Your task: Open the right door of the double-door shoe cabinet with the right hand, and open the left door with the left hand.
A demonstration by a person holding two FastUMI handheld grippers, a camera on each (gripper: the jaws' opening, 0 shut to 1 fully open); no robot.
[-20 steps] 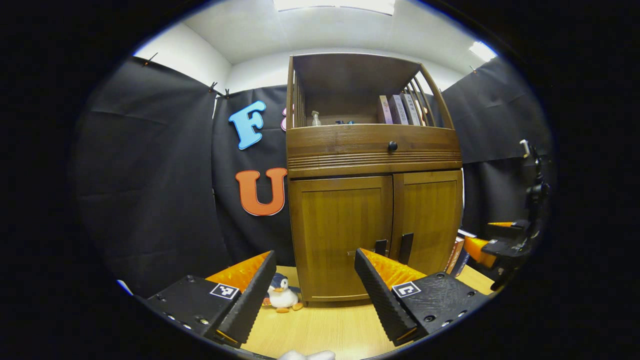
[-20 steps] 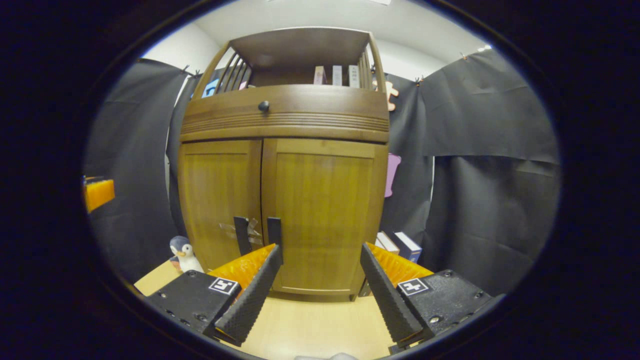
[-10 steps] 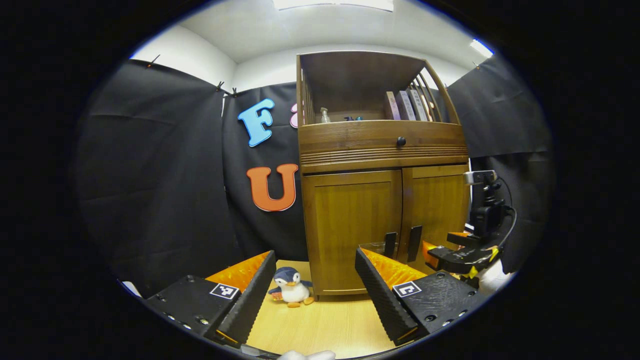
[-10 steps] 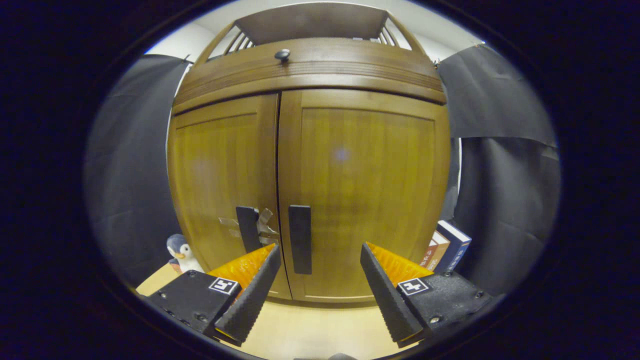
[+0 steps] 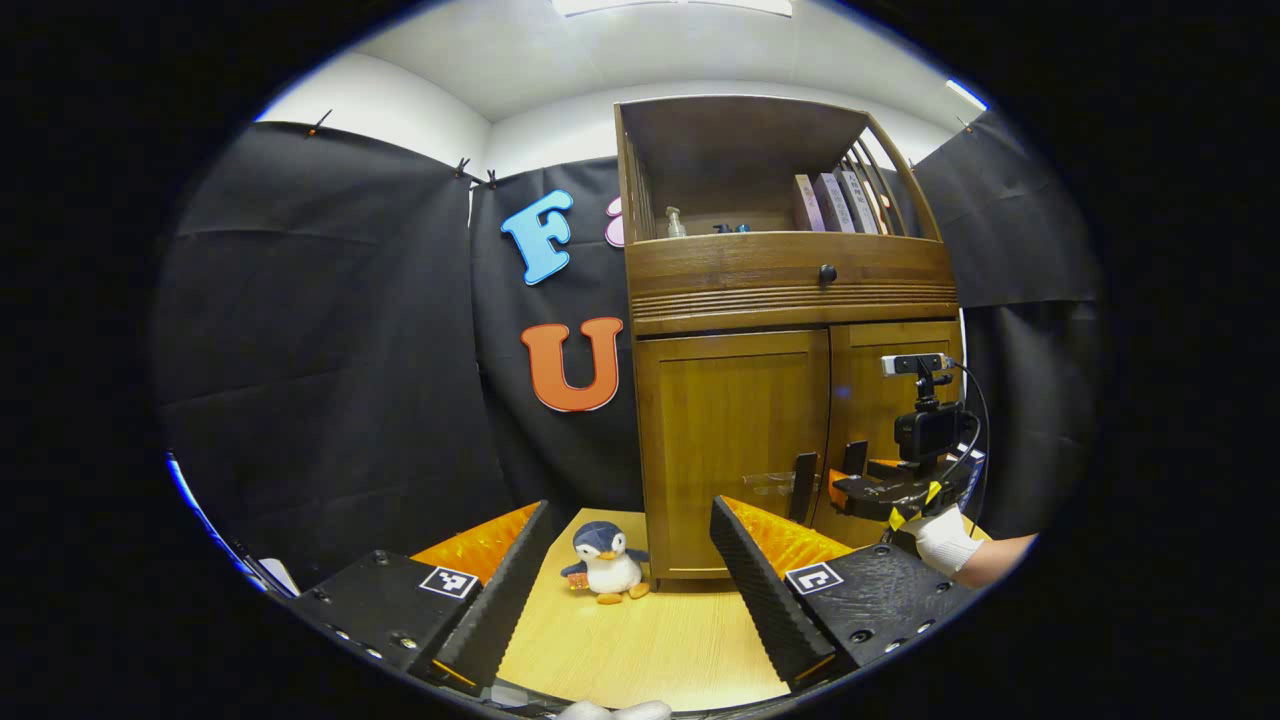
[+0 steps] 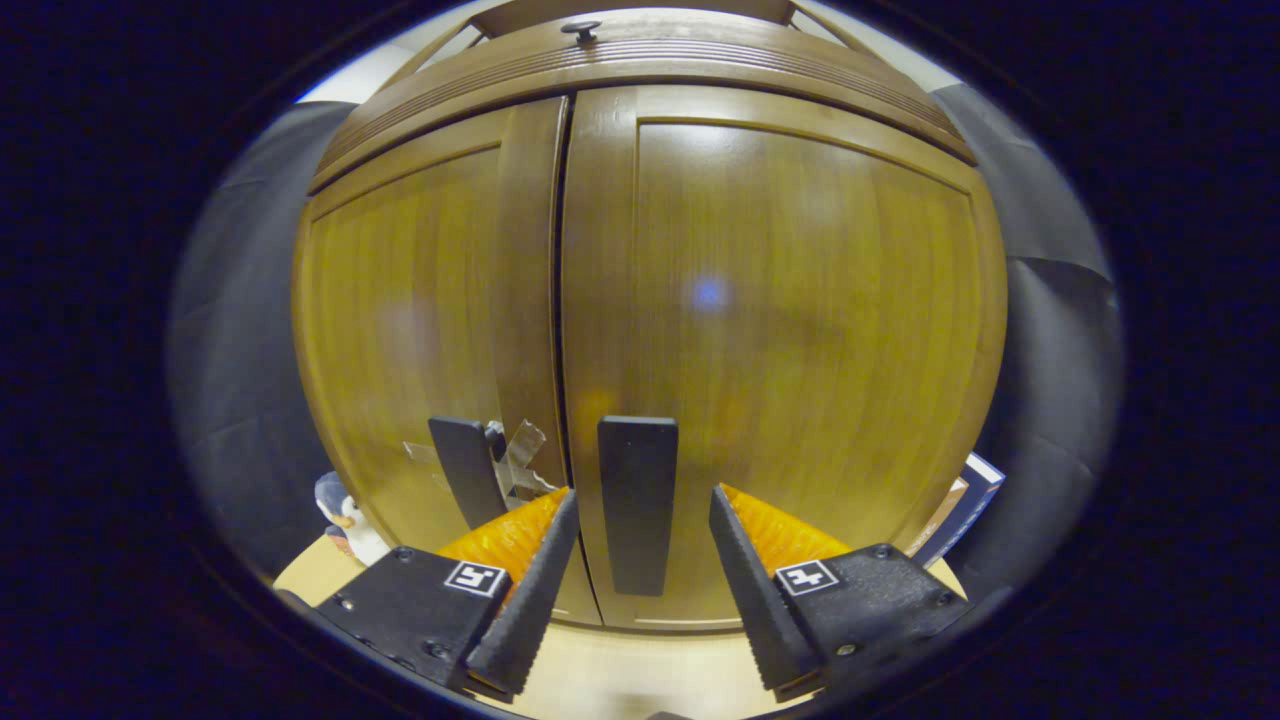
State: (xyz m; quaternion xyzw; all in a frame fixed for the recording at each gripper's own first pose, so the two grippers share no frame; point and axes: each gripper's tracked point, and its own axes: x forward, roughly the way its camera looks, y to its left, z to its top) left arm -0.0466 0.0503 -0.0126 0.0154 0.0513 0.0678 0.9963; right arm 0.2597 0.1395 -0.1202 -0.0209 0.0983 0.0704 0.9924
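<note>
Two doors of the shoe cabinet (image 5: pixel 790 330) are seen closed, each carrying a dark vertical handle near the central seam. In the right gripper view, the right gripper (image 6: pixel 640 535) is held wide open directly in front of the right door (image 6: pixel 790 330), its two fingers flanking the right handle (image 6: pixel 637 500) — one on each side, with a clear gap to the handle on both, so nothing is gripped. The left handle (image 6: pixel 465 485) lies just beyond the seam on the left door (image 6: pixel 410 330), with crumpled clear tape (image 6: pixel 520 455) stuck beside it. In the left gripper view, the left gripper (image 5: pixel 630 555) is likewise spread wide and empty, held well back from the cabinet above the wooden tabletop (image 5: pixel 650 650). A toy penguin (image 5: pixel 605 562) stands on the tabletop near the cabinet's left corner. Farther off, the right gripper (held by a white-gloved hand (image 5: pixel 943 540)) is seen level with the handles. Books (image 5: pixel 835 200) stand on the open upper shelf — above a drawer with a round knob (image 5: pixel 827 272).
</note>
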